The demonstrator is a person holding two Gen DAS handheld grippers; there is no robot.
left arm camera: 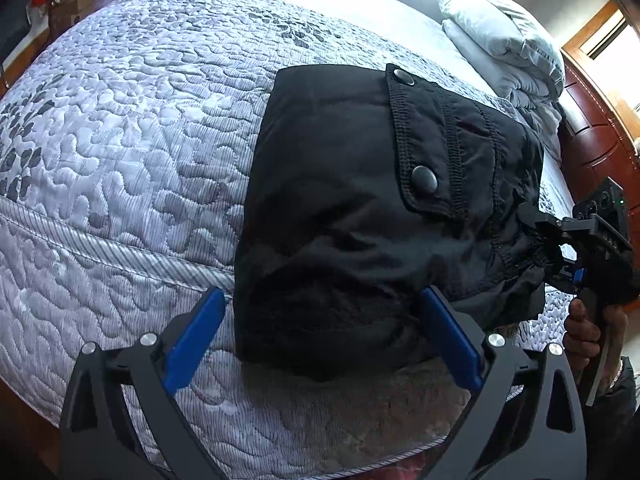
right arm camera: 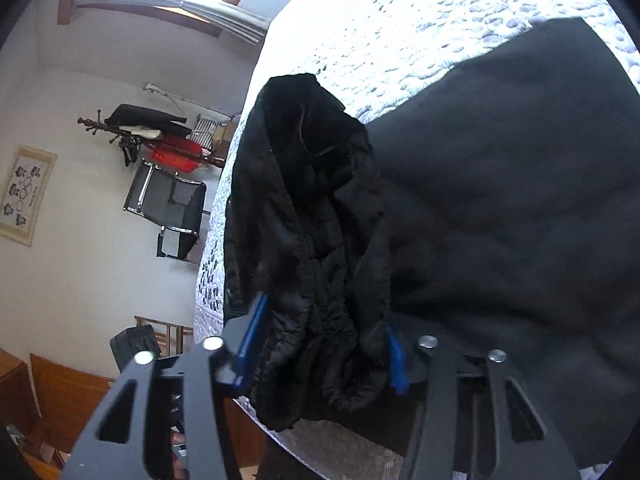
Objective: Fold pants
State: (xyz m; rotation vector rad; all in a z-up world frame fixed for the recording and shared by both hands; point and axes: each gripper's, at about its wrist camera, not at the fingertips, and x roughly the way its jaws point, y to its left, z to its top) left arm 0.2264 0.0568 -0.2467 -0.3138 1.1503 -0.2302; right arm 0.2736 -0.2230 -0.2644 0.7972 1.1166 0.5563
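Left wrist view: the left gripper point(left arm camera: 322, 336) is nearest, its blue fingers point(left arm camera: 194, 338) spread wide with nothing between them but the near edge of the pants point(left arm camera: 360, 208); no fabric is pinched; the pants lie as a compact black bundle on the quilt point(left arm camera: 120, 140), near the bed's front edge, pocket flap point(left arm camera: 416, 140) with two snaps facing up; at the far right the right gripper point(left arm camera: 536, 236) bites a gathered bunch of the cloth, held by a hand point(left arm camera: 584, 328); a pillow point(left arm camera: 504, 36) sits well beyond

Right wrist view: the right gripper point(right arm camera: 324, 340) is closest, its fingers point(right arm camera: 250, 340) drawn in on a thick crumpled wad of pants point(right arm camera: 312, 240) that stands up between them; the rest of the cloth point(right arm camera: 500, 220) spreads smooth to the right over the quilt point(right arm camera: 400, 32); a chair point(right arm camera: 172, 212) stands by the wall

Judging by the sheen and soft creases, the fabric is thin, light and limp, likely a little slippery; it will sag wherever unsupported; stitched hems, the waistband or the flap's seam should give the surest hold, and a corner per gripper would keep the fold flat
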